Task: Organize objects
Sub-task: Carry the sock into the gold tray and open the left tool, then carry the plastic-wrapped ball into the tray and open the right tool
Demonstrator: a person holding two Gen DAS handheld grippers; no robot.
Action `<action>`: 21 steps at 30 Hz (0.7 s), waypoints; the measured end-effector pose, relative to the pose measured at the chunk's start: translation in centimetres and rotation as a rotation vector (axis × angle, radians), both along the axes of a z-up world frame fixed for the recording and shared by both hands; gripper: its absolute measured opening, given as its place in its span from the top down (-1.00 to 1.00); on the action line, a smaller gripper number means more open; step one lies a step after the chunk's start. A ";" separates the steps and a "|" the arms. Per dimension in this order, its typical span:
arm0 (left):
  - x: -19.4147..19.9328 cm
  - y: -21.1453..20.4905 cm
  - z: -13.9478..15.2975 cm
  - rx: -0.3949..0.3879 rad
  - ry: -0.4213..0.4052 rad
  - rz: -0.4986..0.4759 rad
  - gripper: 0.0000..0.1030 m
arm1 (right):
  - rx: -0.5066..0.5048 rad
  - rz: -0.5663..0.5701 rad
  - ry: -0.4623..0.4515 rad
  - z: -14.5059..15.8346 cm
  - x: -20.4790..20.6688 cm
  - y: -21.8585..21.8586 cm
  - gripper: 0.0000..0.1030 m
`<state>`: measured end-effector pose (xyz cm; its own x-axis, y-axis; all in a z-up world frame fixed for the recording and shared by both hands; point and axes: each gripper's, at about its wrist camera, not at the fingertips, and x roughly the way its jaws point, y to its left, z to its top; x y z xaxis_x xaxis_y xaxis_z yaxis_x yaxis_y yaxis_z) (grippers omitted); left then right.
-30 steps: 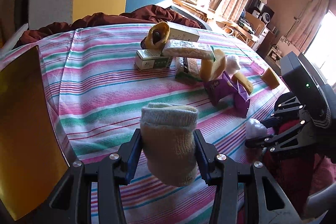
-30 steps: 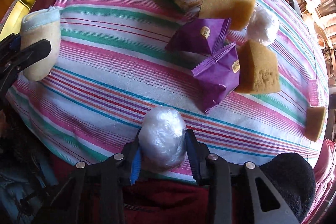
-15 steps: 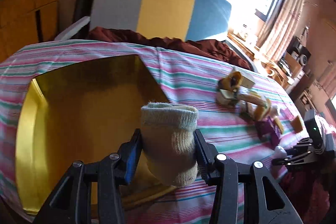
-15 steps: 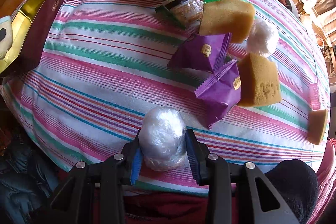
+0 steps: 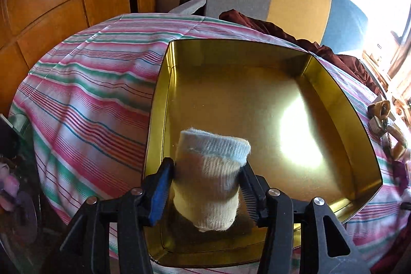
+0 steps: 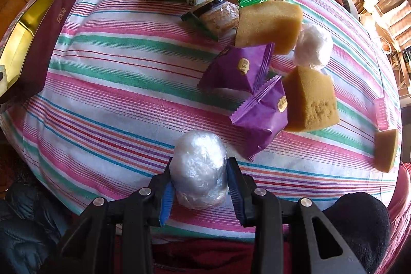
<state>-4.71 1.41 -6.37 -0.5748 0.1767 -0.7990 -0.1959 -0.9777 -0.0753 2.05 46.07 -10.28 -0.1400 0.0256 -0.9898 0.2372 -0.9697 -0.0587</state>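
The rolled sock [image 5: 210, 179], cream with a pale blue cuff, hangs between the two fingers of the left hand-held gripper [image 5: 206, 186], above the near part of the gold tin tray [image 5: 334, 84] that lies on the striped cloth [image 5: 84, 99] of the desk. The jaws of this hand-held gripper are opening with the sock between them; the left pad looks barely in contact while the right one seems to touch its side, so the release is under way. To do it well, I would let the fingers spread fully before drawing away, so the knit does not snag on the ribbed pads, and drop it low and well inside the near wall rather than over the rim; a soft roll should land without bouncing, though it may tip over. The tray floor shows nothing else in it, so any spot will serve, but one toward a corner leaves room for later items. The right hand-held gripper [image 6: 200, 184] is closed on a plastic-wrapped ball [image 6: 199, 171] at the near edge of the desk, beside the purple packets [image 6: 259, 109] and sponges [image 6: 310, 102], and can wait there.
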 end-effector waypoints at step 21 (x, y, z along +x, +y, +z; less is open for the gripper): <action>2.0 -2.1 4.6 0.064 0.131 0.078 -0.43 | -0.164 0.074 0.160 2.7 -1.8 -10.3 0.27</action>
<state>-2.70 -0.70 -1.74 -0.6871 0.1759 -0.7049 -0.1319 -0.9843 -0.1171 0.20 35.80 -7.55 -0.2910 -0.1497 -0.9449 0.3086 -0.9496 0.0554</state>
